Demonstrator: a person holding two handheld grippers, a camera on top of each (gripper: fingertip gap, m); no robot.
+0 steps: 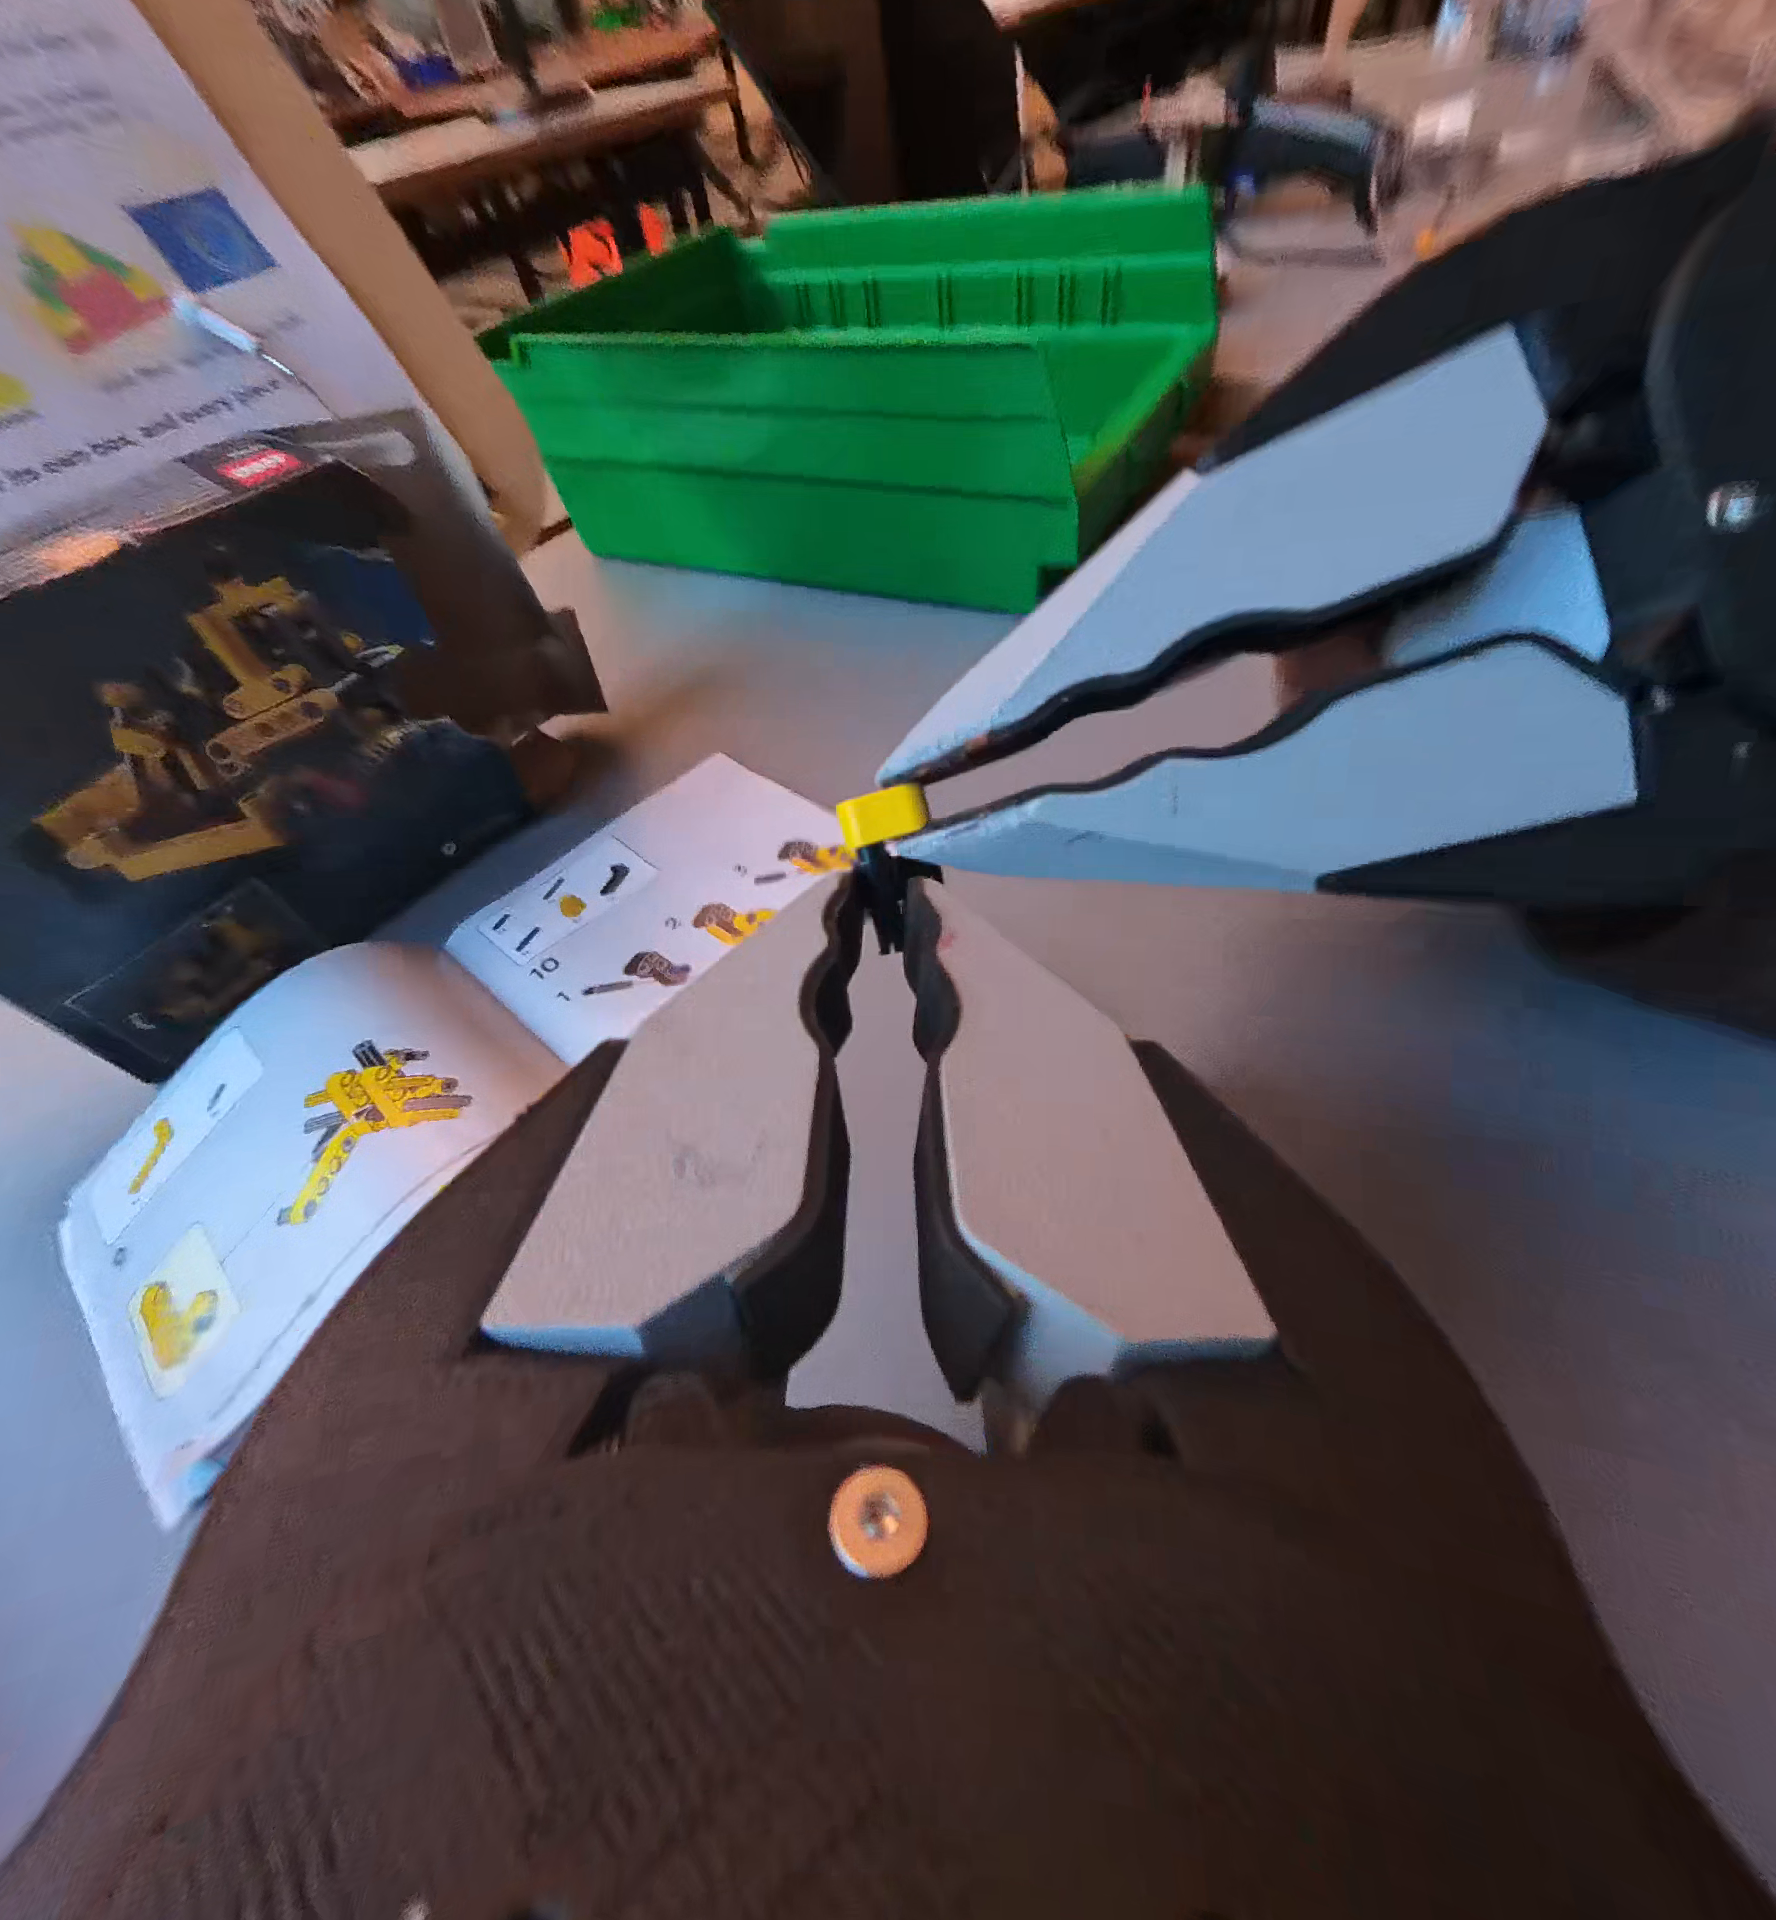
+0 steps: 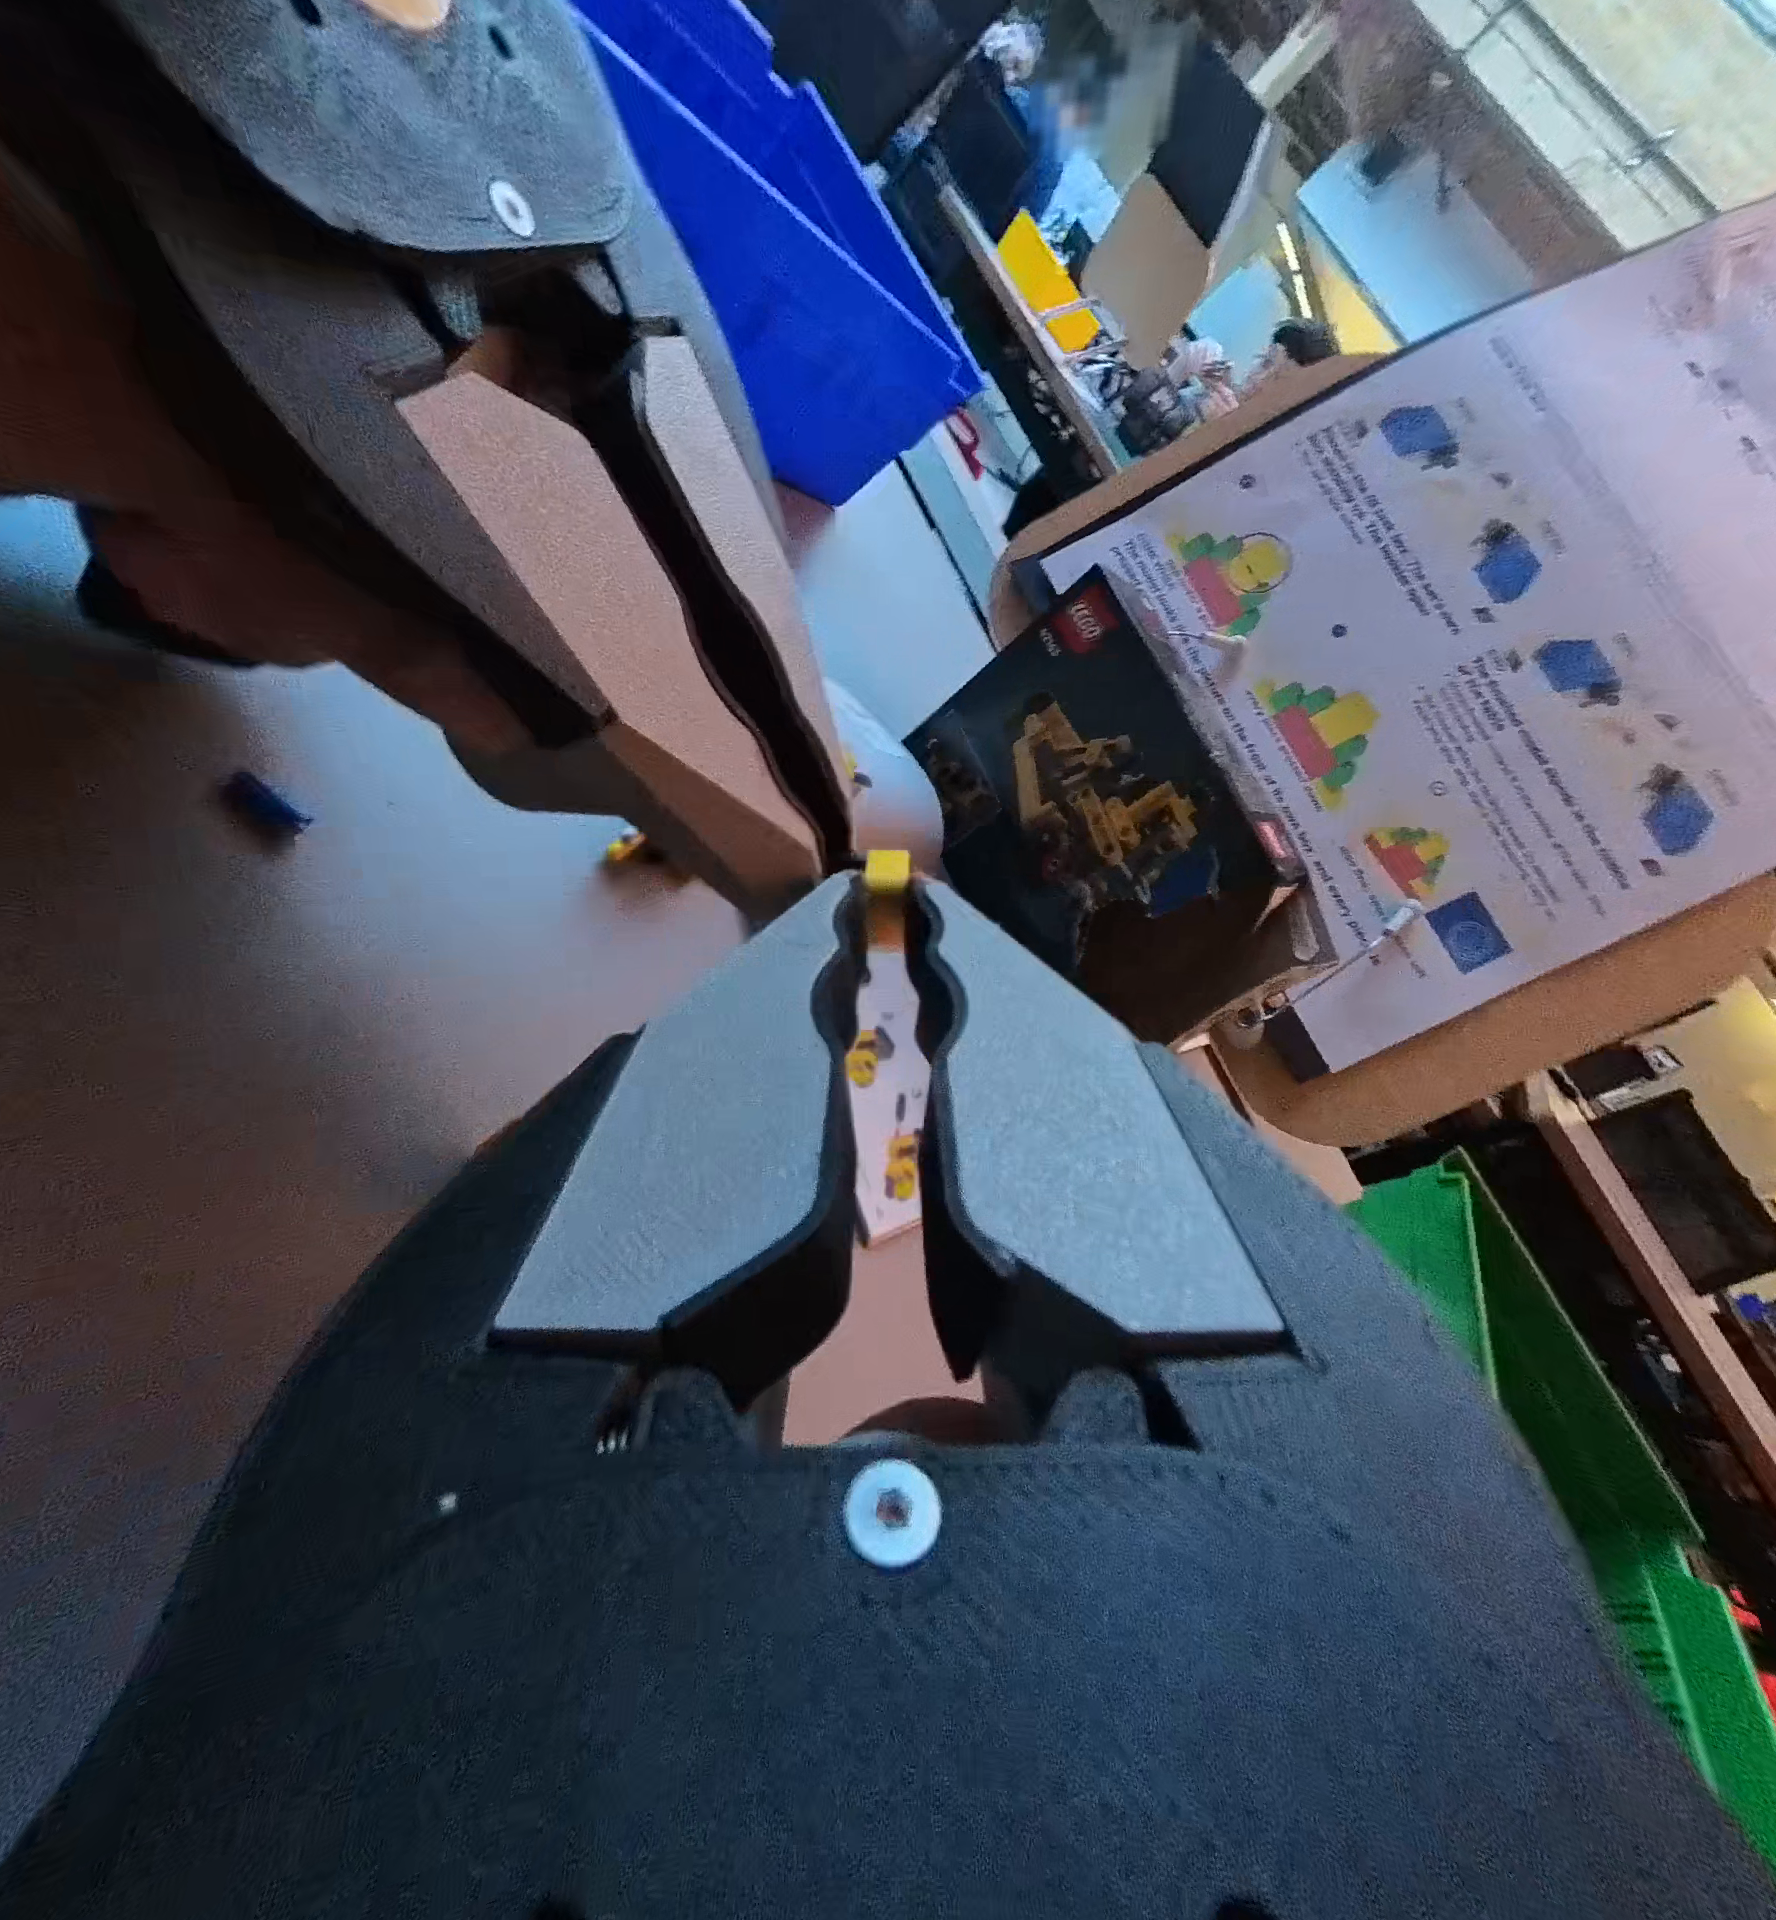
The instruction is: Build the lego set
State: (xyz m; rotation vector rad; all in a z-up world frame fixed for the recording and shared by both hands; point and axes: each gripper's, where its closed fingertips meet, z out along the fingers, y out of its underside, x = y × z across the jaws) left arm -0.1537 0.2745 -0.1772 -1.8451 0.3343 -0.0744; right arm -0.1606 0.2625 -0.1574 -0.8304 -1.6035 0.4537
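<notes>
Yellow small lego piece (image 1: pixel 881 812) pinched in right claw (image 1: pixel 899 821), black pin (image 1: pixel 884 902) in left claw (image 1: pixel 879 914); misalignment risks dropping either.

Left gripper (image 1: pixel 884 899) and right gripper (image 2: pixel 886 902) meet tip to tip, both jaws nearly closed

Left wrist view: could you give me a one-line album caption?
Left gripper pinches a black pin, meeting the yellow piece in the right gripper above the booklet.
</notes>
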